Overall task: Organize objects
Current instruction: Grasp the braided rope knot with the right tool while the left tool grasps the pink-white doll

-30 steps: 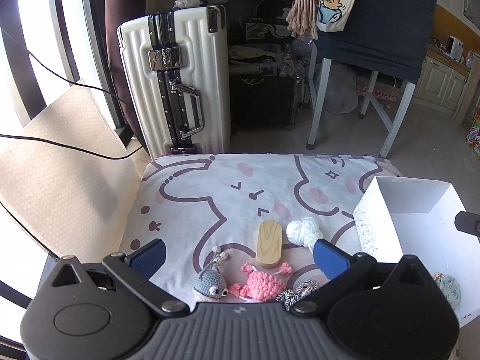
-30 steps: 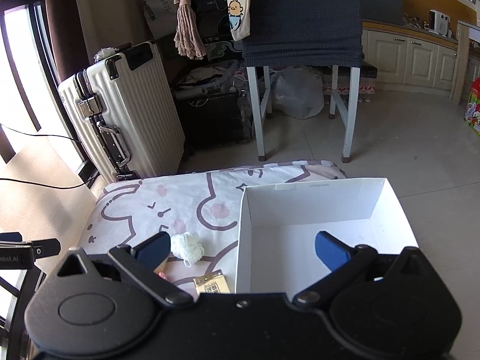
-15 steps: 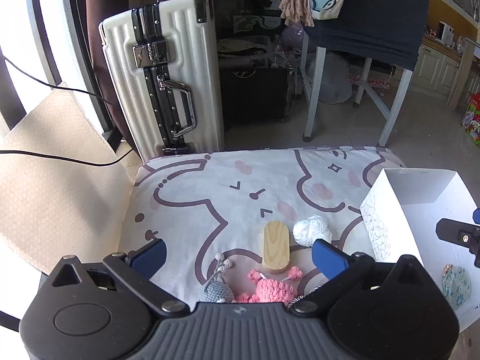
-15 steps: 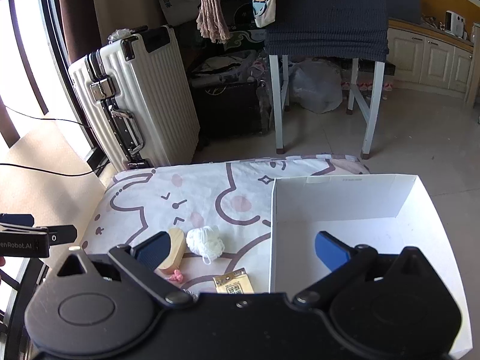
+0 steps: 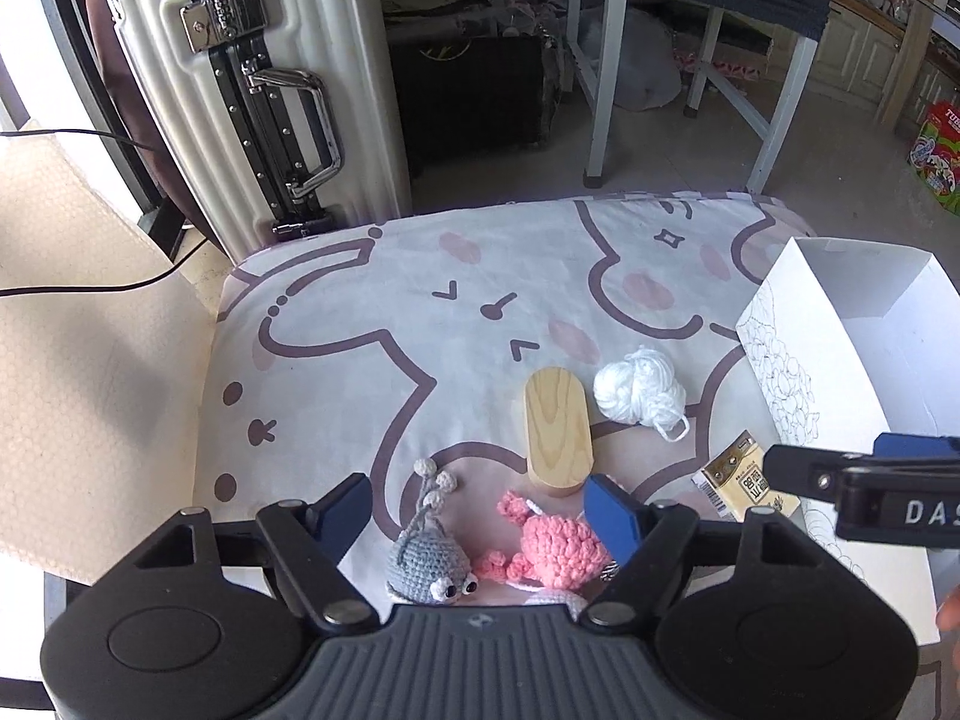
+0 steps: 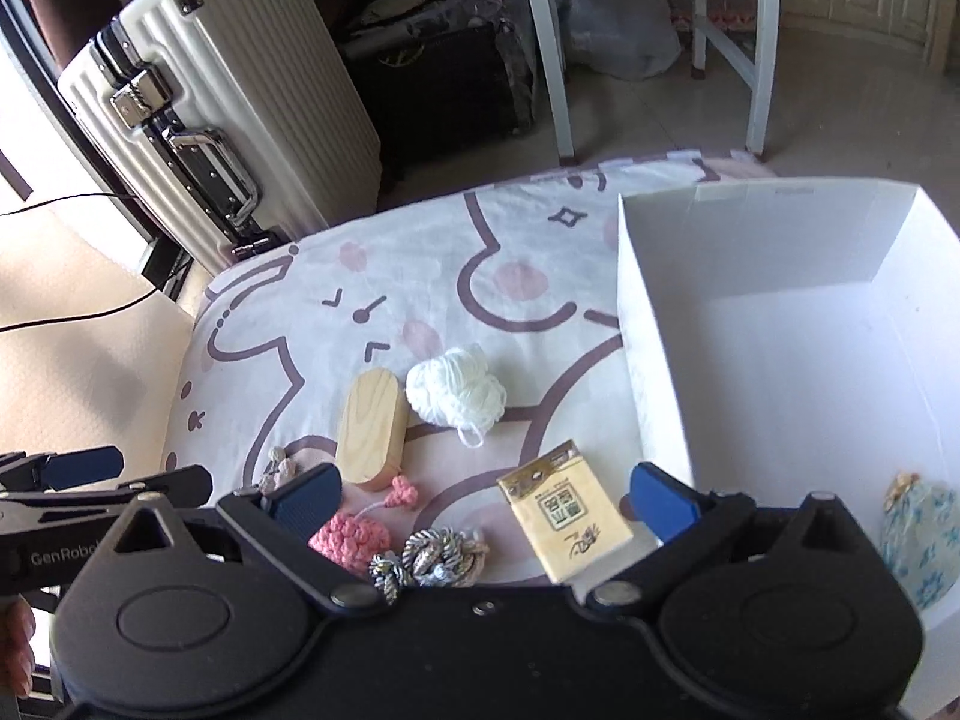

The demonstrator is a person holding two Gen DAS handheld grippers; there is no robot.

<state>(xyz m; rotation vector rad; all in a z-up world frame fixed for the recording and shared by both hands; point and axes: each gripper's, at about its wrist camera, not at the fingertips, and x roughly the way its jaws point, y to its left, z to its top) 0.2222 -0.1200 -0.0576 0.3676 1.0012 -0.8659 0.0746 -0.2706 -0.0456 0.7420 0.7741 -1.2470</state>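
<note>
1. I am lowering both claws toward the cluster of small things on the cartoon-print cushion point(image 5: 420, 300); compared with a second ago, the toys are sitting much larger and closer under my left claw point(image 5: 477, 507), and the view has tipped further down.
2. My left claw's jaws have just been closing from full spread. They are standing partly open now, with the grey crocheted fish point(image 5: 429, 561) and the pink crocheted toy point(image 5: 552, 543) lying between them, and neither pad is pressing on anything yet.
3. My right claw point(image 6: 483, 495) is hanging wide open and holding nothing; under it are lying the yellow packet point(image 6: 567, 519) and the knotted cord point(image 6: 435, 558).
4. I am judging this as the approach to a pick: the left claw seems to be narrowing on one of the crocheted toys, though I cannot tell which.
5. The wooden block point(image 5: 558, 426) and the white yarn ball point(image 5: 639, 390) are resting just beyond, touching or nearly touching each other, and well out of either claw.
6. The white box point(image 6: 654, 360) is standing on the right side of the cushion, open at the top. In it I am seeing only one thing, a blue-flowered pouch point(image 6: 921, 543) near the front corner; the rest of the floor is bare.
7. So most of the sorting is looking undone: six things are waiting outside the box.
</note>
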